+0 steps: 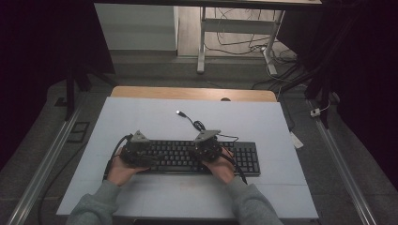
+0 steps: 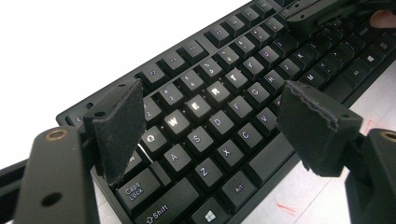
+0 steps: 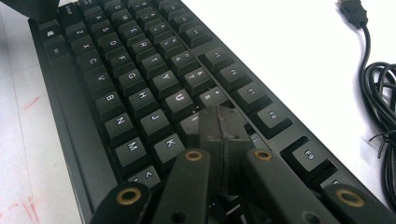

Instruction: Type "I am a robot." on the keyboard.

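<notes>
A black keyboard (image 1: 244, 158) lies across the white mat (image 1: 141, 117) in front of the person. My left gripper (image 1: 134, 151) hovers over the keyboard's left end; in the left gripper view it (image 2: 219, 126) is open, its pads spread wide above the Q-W-E-R letter keys (image 2: 196, 109). My right gripper (image 1: 206, 145) sits over the keyboard's middle; in the right gripper view it (image 3: 223, 122) is shut, pads pressed together with nothing between them, tips down on the keys near I and K of the keyboard (image 3: 126, 84).
The keyboard's black cable (image 1: 199, 125) coils behind it and ends in a loose USB plug (image 1: 179, 113), seen too as the plug (image 3: 351, 10) and the cable coil (image 3: 383, 93). A wooden table edge (image 1: 192, 93) runs behind the mat. Desk legs and floor cables lie beyond.
</notes>
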The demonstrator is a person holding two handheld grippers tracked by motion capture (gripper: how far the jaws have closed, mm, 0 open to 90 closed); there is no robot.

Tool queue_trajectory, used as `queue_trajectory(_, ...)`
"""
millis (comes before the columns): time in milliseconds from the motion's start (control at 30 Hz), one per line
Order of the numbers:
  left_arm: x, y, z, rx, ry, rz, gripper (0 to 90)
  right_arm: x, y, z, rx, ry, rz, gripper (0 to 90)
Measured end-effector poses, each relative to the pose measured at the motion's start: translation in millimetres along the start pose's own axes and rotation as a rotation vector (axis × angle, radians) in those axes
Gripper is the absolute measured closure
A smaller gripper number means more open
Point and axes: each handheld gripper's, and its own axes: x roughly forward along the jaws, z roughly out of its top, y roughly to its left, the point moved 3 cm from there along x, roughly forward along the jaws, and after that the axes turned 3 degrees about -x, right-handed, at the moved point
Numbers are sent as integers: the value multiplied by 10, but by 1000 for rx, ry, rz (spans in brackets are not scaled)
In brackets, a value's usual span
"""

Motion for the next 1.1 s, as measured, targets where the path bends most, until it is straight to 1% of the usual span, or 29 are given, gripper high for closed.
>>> queue_trajectory(67,0,-2,0,1,0,0,236,5,1,-5,-1,3,-1,900)
queue_trajectory(133,3,-3,0,3,2,0,236,18,5,-18,-13,20,-12,900)
queue_trajectory(200,1,-3,0,2,1,0,236,15,5,-15,-7,16,-9,900)
queue_trajectory(267,-3,-1,1,1,-2,2,236,5,12,-8,-15,7,-12,900)
queue_trajectory(300,-5,1,1,1,-4,2,236,-8,12,-4,-18,2,-16,900)
queue_trajectory(400,-8,3,1,1,-3,3,236,-62,6,17,-6,-26,-11,900)
queue_trajectory(533,-13,6,0,2,-6,3,236,-137,1,11,1,-41,-14,900)
queue_trajectory(767,-19,13,1,1,-9,4,237,-287,-12,-104,15,-52,-19,899)
queue_trajectory(800,-21,14,1,2,-9,4,237,-315,-14,-128,20,-50,-18,886)
queue_trajectory(867,-20,14,1,1,-11,4,239,-367,-24,-176,24,-46,-23,829)
queue_trajectory(933,-16,18,1,0,-10,5,239,-419,-34,-217,40,-54,-21,769)
queue_trajectory(1033,-11,21,0,0,-7,4,240,-512,-50,-279,56,-64,-33,677)
queue_trajectory(1100,-14,21,0,2,-9,4,240,-576,-54,-329,57,-67,-46,629)
